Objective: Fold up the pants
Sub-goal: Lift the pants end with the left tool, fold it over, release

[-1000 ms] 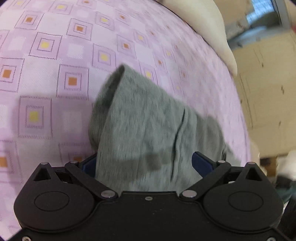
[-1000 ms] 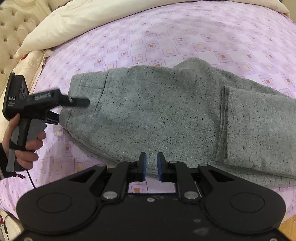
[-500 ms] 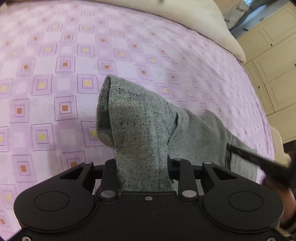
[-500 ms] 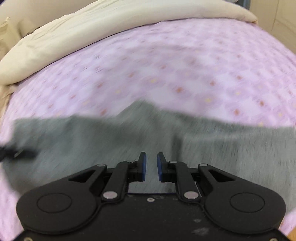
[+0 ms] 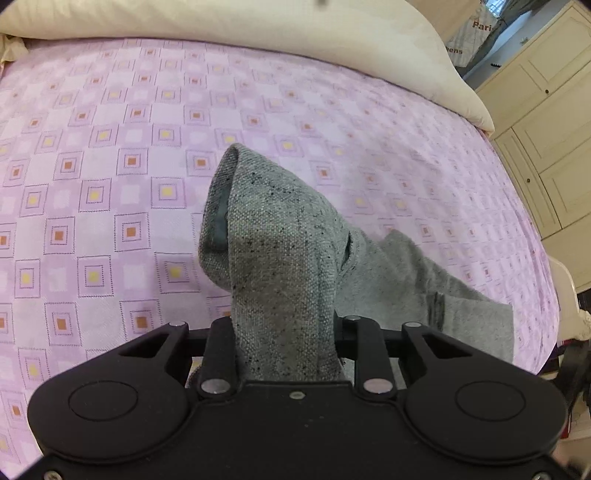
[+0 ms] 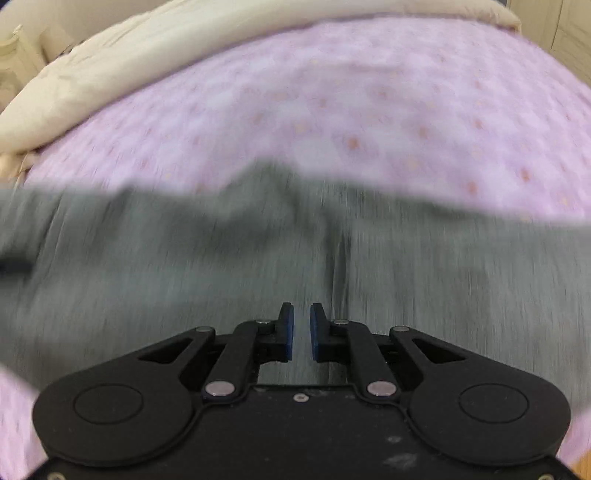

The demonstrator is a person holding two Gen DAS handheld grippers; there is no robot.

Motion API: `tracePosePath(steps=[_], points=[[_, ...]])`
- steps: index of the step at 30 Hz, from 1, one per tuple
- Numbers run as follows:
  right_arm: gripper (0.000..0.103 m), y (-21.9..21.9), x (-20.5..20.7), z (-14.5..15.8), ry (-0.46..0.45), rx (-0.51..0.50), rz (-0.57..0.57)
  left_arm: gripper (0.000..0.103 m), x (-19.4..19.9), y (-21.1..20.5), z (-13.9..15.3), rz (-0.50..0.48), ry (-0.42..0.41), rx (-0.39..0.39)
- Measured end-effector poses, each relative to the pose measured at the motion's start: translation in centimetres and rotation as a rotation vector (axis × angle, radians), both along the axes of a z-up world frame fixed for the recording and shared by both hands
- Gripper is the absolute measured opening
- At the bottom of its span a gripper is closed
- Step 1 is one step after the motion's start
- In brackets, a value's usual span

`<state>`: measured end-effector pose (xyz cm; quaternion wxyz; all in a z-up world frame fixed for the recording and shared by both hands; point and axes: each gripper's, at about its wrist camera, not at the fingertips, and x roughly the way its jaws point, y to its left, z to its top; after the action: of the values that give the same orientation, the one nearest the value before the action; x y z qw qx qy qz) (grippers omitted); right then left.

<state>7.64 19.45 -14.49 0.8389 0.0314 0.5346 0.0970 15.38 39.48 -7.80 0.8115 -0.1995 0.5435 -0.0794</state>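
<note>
Lifting one end of the grey speckled knit pants point(image 5: 280, 258) off the bed, you are in the first fold: your left tongs point(image 5: 284, 332) pinch a bunched handful of the cloth, which rises between the jaws in a hooded peak while the rest trails away toward the bed's right edge. Their jaws have just been closing, and the fabric is plainly caught between them. Your right tongs point(image 6: 302, 332) hang close over the middle of the pants, jaws a narrow gap apart with nothing in it; they too have just been closing, on nothing. That view is smeared, so whether the tips touch the cloth I cannot tell. The next move, as I judge it, calls for carrying the raised end across onto the far part and laying it edge to edge, with the right tongs steadying. The pants lie on the lilac sheet patterned with squares point(image 5: 110, 184), near the bed's front edge, well apart from the cream pillow point(image 5: 258, 29) at its far side.
</note>
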Motion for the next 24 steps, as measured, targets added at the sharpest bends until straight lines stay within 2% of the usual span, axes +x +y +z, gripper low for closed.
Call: tracePosePath(steps=[4,5,7,9,11,16,19,22,24], points=[[0.01,-0.4,-4.5,-3.3,0.153,0.022,0.018,0.033,-0.6,-2.2,2.2,0.001,-0.017,0.038],[0.01,-0.5,-5.3,-3.3,0.115,0.026,0.024,0.033,-0.8,-3.2,3.0,-0.003,-0.026,0.061],[0.011,-0.7,-5.5,-3.0,0.112,0.038,0.05,0.032,-1.1,-5.1,4.5,-0.016,-0.048,0.104],[0.011,-1.8,-5.1,-2.0,0.102,0.112,0.047,0.032,-1.4,-7.4,6.2,-0.022,-0.068,0.133],[0.011,-3.4,-4.8,-0.6,0.05,0.16,0.055,0.031,-1.6,-10.5,7.9,-0.028,-0.087,0.15],[0.011,-9.3,-4.0,1.8,-0.003,0.224,0.066,0.029,-0.6,-20.9,10.2,-0.08,-0.121,0.159],[0.012,-14.0,-3.4,2.2,-0.019,0.229,0.049,0.029,0.5,-28.1,9.4,-0.12,-0.138,0.145],[0.013,-18.3,-2.9,2.1,-0.022,0.221,0.012,0.036,2.2,-35.5,5.9,-0.193,-0.087,0.095],[0.014,-21.2,-2.6,1.5,-0.008,0.199,-0.017,0.038,2.7,-39.1,3.2,-0.244,-0.033,0.114]])
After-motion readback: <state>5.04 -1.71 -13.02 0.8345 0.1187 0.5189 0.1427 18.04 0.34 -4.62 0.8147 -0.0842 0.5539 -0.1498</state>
